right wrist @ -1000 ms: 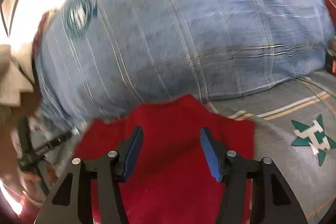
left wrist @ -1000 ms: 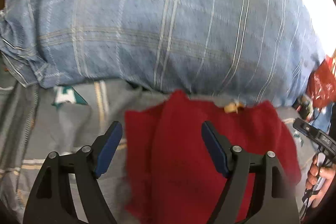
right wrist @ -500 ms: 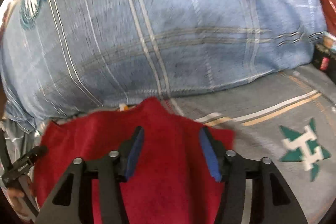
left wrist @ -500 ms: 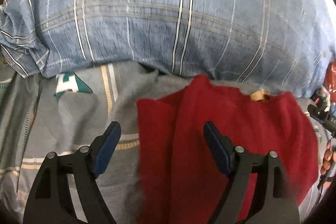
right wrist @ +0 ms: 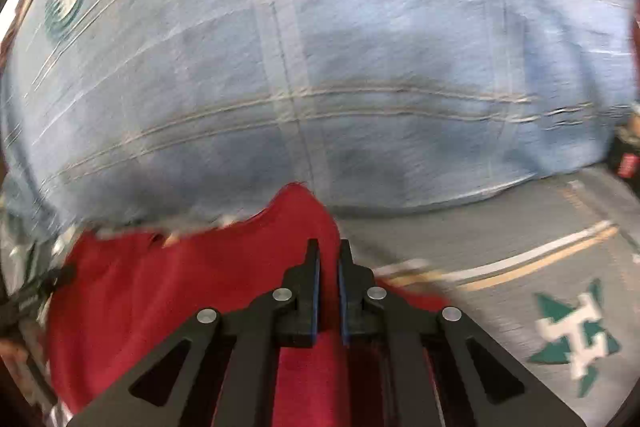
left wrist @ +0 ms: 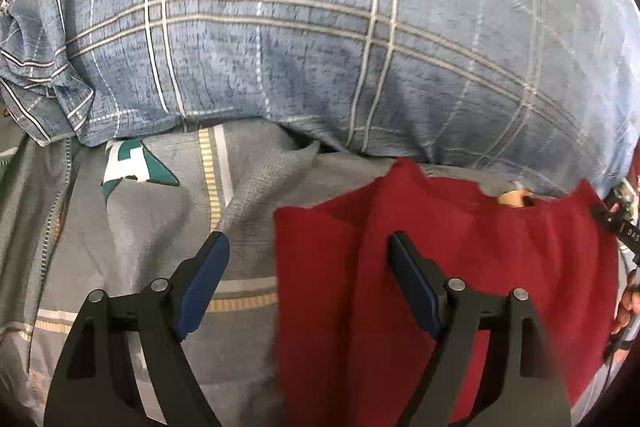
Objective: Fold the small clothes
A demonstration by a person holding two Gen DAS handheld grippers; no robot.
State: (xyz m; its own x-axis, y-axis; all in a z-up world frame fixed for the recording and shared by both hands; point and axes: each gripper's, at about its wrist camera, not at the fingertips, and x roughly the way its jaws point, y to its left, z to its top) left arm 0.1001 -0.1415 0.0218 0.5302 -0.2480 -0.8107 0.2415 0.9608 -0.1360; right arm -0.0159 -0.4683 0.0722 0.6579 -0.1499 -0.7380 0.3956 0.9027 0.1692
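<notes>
Fold step: right gripper (right wrist: 329, 267) pinches red garment (right wrist: 180, 287) edge; left gripper (left wrist: 308, 267) spread, next grasps near edge.

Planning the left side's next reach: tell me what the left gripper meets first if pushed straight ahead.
Probably the red cloth, whose left edge lies between the open left gripper fingers; beyond it, the blue plaid pillow. Depth is uncertain.

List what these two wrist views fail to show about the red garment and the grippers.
- Red garment: near edge is cut off by the frame bottom and covered by the gripper bodies, both views.
- Right gripper: jaws nearly together over the garment, but motion blur hides whether cloth is pinched.
- Left gripper: jaws wide apart, but contact with the garment is unclear.
- Tan object: at the garment's far edge; too small to identify.
</notes>
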